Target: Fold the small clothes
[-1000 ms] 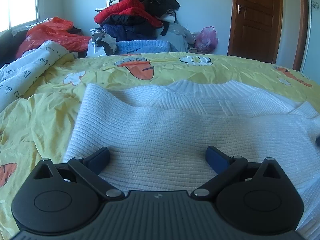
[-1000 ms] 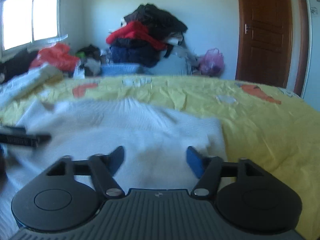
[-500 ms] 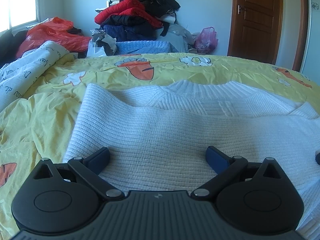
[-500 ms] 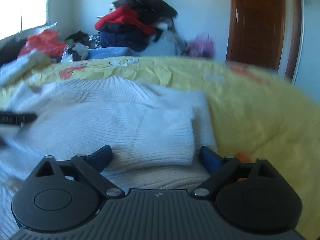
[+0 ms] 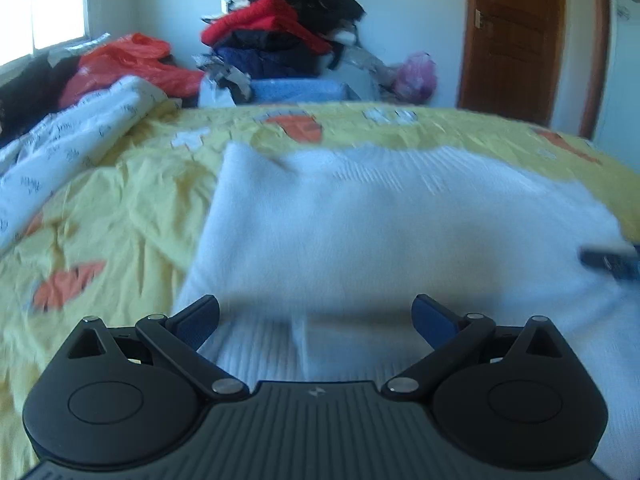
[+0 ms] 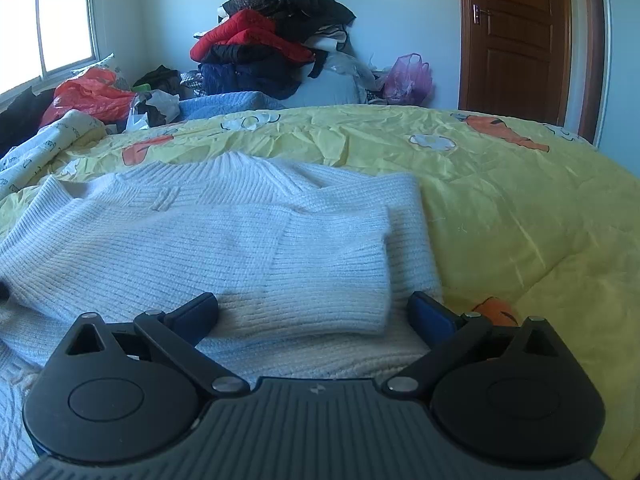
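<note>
Right gripper (image 6: pixel 312 316) jaws opening, folded sleeve cuff (image 6: pixel 332 276) of white sweater (image 5: pixel 380 220) between, ungripped. Left gripper (image 5: pixel 314 316) released. Risk: dragging undoes fold.

- The bed (image 6: pixel 520 216) fills the room's middle, spread with a yellow quilt (image 5: pixel 120 216) printed with orange carrots and white flowers, creased all over.
- A white knitted sweater (image 6: pixel 200 240) lies flat on the quilt, its collar toward twelve o'clock and a sleeve folded across the body, the cuff ending toward three o'clock.
- In the left wrist view the sweater (image 5: pixel 380 220) is blurred, so its knit cannot be read.
- A white printed blanket (image 5: pixel 80 144) lies bunched on the bed toward ten o'clock, just beside the quilt's edge.
- From three to five o'clock of the sweater the quilt shows only its print.
</note>
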Demonstrator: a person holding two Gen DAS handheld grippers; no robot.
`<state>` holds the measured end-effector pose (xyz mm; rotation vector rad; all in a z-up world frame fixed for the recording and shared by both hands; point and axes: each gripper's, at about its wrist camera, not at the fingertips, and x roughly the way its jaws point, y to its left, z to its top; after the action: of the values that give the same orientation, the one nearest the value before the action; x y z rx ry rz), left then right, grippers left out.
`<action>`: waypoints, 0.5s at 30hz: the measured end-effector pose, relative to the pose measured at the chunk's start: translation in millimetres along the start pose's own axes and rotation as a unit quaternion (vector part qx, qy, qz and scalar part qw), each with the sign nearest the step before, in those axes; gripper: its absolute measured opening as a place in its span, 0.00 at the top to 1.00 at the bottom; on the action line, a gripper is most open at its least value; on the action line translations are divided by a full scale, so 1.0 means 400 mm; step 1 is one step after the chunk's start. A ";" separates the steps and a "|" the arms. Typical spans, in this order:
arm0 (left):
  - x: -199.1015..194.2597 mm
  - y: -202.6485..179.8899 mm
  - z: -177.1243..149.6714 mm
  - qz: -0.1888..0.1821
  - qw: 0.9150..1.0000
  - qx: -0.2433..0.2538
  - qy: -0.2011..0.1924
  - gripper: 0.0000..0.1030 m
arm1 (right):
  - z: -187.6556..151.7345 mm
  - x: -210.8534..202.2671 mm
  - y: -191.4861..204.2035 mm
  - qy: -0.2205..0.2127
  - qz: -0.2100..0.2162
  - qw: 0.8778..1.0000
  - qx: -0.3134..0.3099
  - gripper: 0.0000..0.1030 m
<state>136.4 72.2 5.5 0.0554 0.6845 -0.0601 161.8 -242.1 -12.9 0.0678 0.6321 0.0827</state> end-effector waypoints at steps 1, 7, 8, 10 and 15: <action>-0.001 -0.004 -0.015 0.004 1.000 0.012 0.003 0.00 | 0.000 0.000 0.001 0.000 0.000 1.000 0.000 0.03; 0.005 -0.021 -0.050 0.021 0.999 0.030 -0.029 0.00 | -0.003 -0.004 0.001 -0.004 -0.003 1.000 -0.002 0.03; 0.005 -0.021 -0.051 0.021 0.999 0.030 -0.029 0.00 | -0.004 -0.007 0.003 -0.006 -0.006 1.000 -0.004 0.03; 0.004 -0.015 -0.050 0.016 0.999 0.024 -0.028 0.00 | -0.008 -0.019 0.008 -0.012 -0.013 1.000 -0.009 0.02; 0.003 -0.012 -0.053 0.016 0.999 0.022 -0.030 0.00 | -0.042 -0.119 0.012 -0.039 -0.022 0.999 0.019 0.00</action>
<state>123.5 68.9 -11.9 0.1057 0.6232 -0.0458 113.3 -241.2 2.1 0.0932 0.5572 0.0256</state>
